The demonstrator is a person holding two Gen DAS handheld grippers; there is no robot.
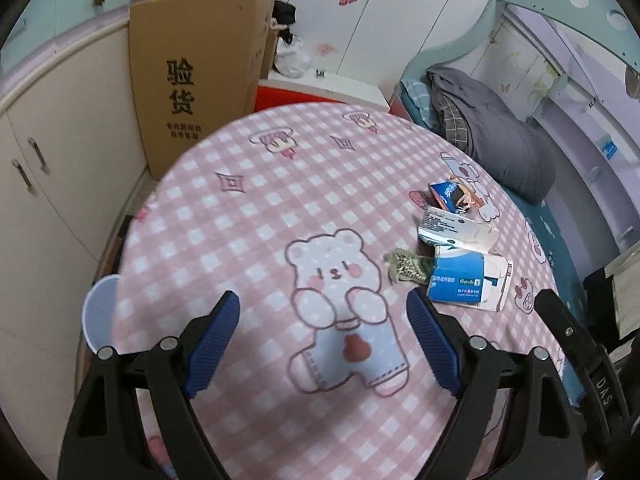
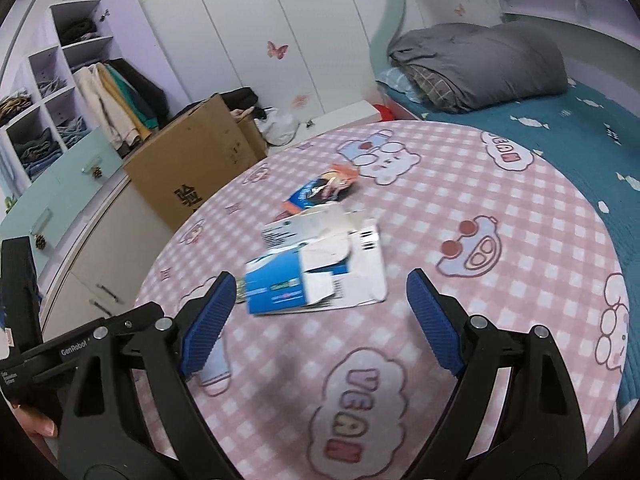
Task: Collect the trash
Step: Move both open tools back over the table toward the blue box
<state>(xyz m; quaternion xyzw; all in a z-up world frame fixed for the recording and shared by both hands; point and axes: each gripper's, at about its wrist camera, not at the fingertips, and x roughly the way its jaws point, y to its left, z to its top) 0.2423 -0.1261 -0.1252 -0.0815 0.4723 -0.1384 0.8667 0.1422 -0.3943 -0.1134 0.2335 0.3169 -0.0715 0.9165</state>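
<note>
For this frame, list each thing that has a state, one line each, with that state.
left gripper: open, empty, above the tablecloth
right gripper: open, empty, facing the blue box
blue box: torn open, flattened, lying on the table
white box: torn open, lying flat
snack wrapper: opened, crumpled
green wrapper: crumpled
cardboard carton: flaps open

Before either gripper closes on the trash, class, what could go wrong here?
1. The blue and white carton is torn open with loose flaps, so the open right gripper may pinch only a flap and tear it.
2. The small patterned wrapper lies tucked against that carton and could get left behind.
3. The cartons lie close together, so a grasp may nudge the second carton.
</note>
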